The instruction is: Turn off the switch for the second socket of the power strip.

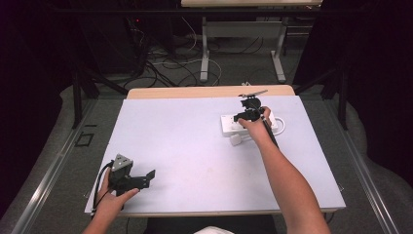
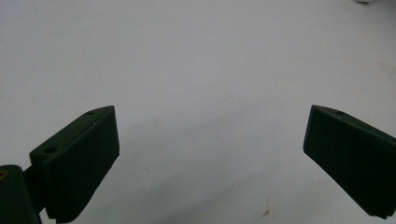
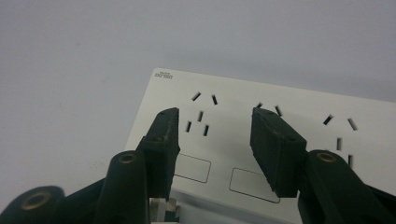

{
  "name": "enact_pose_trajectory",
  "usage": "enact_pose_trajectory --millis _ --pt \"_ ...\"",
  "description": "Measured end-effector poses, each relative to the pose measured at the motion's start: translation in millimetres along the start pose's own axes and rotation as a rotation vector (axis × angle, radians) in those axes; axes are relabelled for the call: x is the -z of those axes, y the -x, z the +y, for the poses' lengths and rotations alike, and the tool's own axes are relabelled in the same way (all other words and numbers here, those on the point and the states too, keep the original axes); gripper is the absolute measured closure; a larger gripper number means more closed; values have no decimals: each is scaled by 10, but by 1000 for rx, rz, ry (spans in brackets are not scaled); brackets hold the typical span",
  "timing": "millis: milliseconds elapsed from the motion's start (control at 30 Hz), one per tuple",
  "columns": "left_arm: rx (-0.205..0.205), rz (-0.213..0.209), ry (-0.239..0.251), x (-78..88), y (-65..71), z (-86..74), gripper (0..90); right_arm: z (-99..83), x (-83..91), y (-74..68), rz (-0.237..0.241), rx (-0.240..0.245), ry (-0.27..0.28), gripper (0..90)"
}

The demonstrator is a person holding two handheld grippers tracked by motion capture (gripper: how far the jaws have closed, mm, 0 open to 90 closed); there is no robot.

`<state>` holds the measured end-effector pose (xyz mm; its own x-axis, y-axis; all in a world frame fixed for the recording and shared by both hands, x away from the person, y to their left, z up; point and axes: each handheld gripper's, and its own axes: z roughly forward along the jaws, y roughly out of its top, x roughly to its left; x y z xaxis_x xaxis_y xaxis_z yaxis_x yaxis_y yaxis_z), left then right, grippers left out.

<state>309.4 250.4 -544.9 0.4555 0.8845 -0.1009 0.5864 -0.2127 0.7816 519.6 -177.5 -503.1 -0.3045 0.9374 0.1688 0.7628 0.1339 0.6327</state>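
Note:
A white power strip (image 1: pixel 228 124) lies flat at the far right of the white table top (image 1: pixel 195 146). My right gripper (image 1: pixel 245 117) hangs just over it, pointing down. In the right gripper view its jaws (image 3: pixel 215 114) stand apart over the strip's socket face (image 3: pixel 289 116), with nothing between the pads. A small white plug (image 1: pixel 235 139) lies on the table just in front of the strip, and its metal prongs (image 3: pixel 164 208) peek in below the jaws. My left gripper (image 1: pixel 150 178) rests near the front left edge, open wide (image 2: pixel 212 109) over bare table.
A white cable (image 1: pixel 281 124) loops off the strip's right end. Beyond the far wooden edge (image 1: pixel 209 91) are floor cables and the legs of another table (image 1: pixel 204 58). Dark curtains flank both sides.

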Motion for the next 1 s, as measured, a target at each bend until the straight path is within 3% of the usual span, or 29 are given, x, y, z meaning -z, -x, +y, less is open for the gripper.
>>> enact_pose_trajectory --millis 167,367,633,800,1000 --pt "2 1 1 -3 0 0 36 10 11 12 -15 45 11 463" --pt "3 0 -1 -4 0 0 36 14 24 17 6 64 26 426" --pt "4 1 2 -3 1 0 36 19 51 -24 2 140 54 359" --pt "4 5 7 -7 0 -1 36 19 57 -65 20 183 79 253" --pt "2 5 7 -4 0 -1 36 9 40 -85 9 179 128 152"
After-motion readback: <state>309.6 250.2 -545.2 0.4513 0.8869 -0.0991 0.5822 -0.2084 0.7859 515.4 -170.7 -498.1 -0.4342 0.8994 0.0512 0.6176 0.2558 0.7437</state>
